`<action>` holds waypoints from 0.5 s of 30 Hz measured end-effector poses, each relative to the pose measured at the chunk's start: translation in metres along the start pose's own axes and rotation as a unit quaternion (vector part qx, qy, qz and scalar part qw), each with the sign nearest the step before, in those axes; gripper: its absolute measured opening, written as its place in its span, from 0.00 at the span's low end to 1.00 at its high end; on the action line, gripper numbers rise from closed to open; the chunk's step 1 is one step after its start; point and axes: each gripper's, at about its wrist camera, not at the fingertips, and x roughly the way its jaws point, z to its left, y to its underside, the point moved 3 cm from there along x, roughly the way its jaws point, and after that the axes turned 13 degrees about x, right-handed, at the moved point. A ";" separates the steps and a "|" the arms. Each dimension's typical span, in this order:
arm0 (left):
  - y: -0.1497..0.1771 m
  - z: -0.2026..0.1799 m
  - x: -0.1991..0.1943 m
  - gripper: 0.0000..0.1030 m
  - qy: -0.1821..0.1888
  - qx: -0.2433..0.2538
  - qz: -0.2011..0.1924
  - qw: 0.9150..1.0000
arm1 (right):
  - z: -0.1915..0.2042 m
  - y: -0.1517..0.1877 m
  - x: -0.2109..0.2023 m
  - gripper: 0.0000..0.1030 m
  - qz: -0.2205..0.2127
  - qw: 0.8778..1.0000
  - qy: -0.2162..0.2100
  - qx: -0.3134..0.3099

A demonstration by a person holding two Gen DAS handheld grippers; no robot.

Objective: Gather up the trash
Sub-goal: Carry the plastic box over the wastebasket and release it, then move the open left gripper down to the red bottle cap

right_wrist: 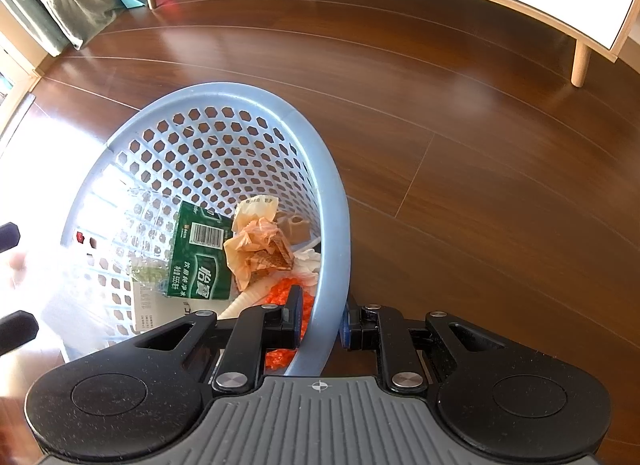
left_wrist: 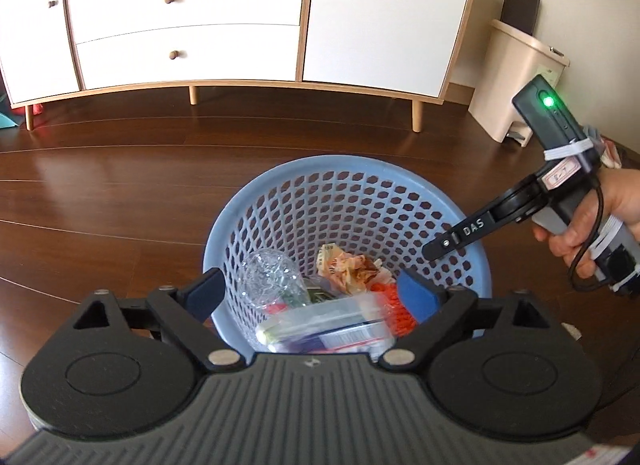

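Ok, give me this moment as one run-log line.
left gripper: open, empty, over basket | right gripper: shut on basket rim | basket contents: bottle label, crumpled wrappers, clear packet

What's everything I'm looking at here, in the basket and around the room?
basket: one, light blue, perforated, on the wood floor
clear plastic bottle: one, crushed, green label, inside the basket
crumpled paper wrapper: one, tan-orange, inside the basket
orange mesh: one piece, at the basket's near wall
flat clear packet: one, blurred, between the left gripper's fingers, over the basket
sideboard: one, white with wooden knobs and legs, along the wall
pedal bin: one, beige, right of the sideboard
left gripper: black, jaws wide open over the basket
right gripper: black, clamped on the basket's rim
right hand: holding the right gripper's handle
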 end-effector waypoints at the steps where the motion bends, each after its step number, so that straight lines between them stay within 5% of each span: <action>1: 0.000 0.003 -0.001 0.89 -0.003 -0.005 0.002 1.000 | -0.001 0.000 -0.001 0.14 0.000 1.000 -0.001 0.000; 15: 0.029 0.042 -0.016 0.89 -0.046 -0.059 0.035 0.997 | 0.004 0.000 -0.001 0.14 -0.001 1.000 0.003 0.002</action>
